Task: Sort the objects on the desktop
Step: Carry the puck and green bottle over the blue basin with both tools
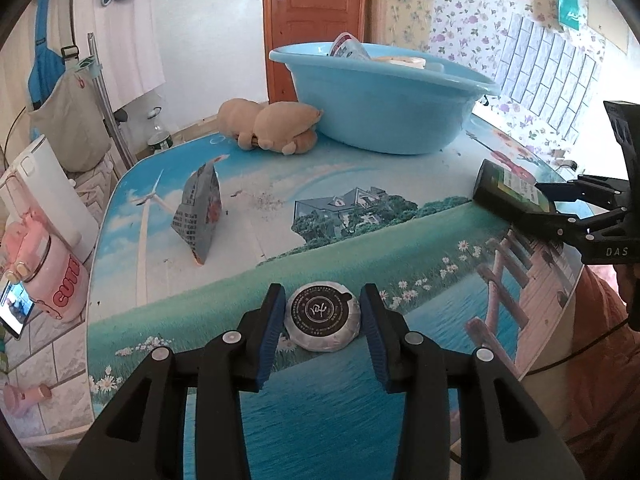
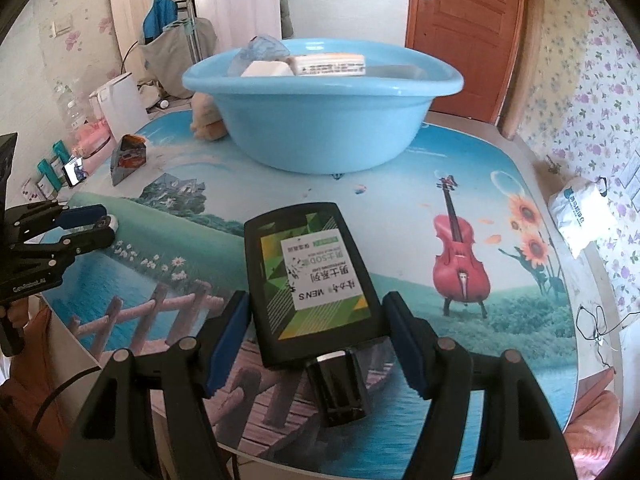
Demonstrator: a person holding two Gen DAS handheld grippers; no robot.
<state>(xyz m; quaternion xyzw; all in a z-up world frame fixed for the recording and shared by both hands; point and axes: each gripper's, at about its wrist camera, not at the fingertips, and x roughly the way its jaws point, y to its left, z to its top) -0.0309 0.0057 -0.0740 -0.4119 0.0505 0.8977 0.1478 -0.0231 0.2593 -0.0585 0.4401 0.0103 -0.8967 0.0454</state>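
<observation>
A round white-wrapped puck with a dark printed label (image 1: 322,318) sits between the blue pads of my left gripper (image 1: 323,296), which is shut on it near the table's front edge. The same gripper (image 2: 92,224) shows at the left of the right wrist view. My right gripper (image 2: 316,300) is shut on a flat black bottle with a green label (image 2: 308,264), cap toward the camera; in the left wrist view the bottle (image 1: 504,192) hangs tilted above the table. A light blue basin (image 1: 384,120) (image 2: 320,120) with several items inside stands at the far side.
A grey snack packet (image 1: 200,216) stands on the picture-printed table (image 1: 280,420), and a tan plush toy (image 1: 272,124) lies beside the basin. Left of the table are a pink cup (image 1: 52,276) and a white appliance (image 1: 48,196). A white bag (image 2: 580,212) lies off the right edge.
</observation>
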